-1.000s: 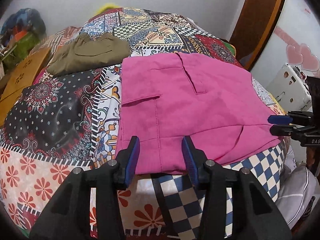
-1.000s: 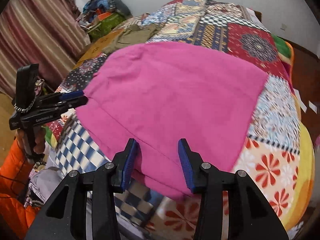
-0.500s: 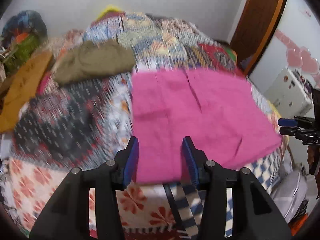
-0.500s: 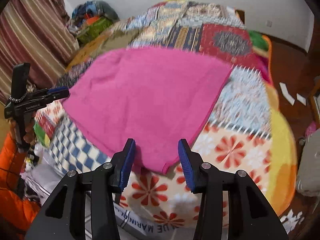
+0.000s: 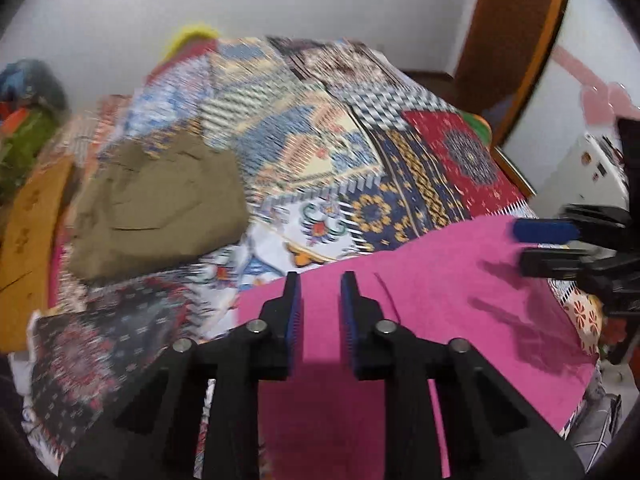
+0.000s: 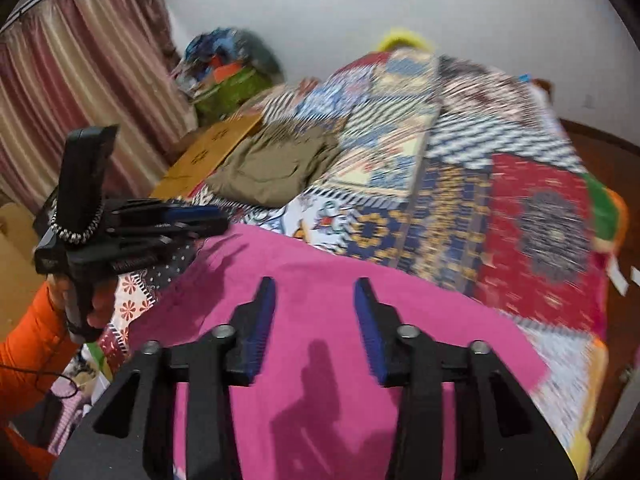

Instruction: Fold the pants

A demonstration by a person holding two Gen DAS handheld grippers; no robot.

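Pink pants [image 5: 420, 320] on quilt [image 5: 340, 152]: soft, light, limp cloth, likely best pinched at far corners; left gripper [image 5: 319, 312] and right gripper [image 6: 315, 320] hover above them, both parted, empty.

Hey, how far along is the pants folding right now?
Done: the pink pants lie flat on the patchwork bedspread in a compact, seemingly folded shape; an olive garment sits folded farther back. In hand: nothing; the left hand-held gripper and right hand-held gripper hover open above the pink cloth. Left: probably another fold, though blur hides the creases.
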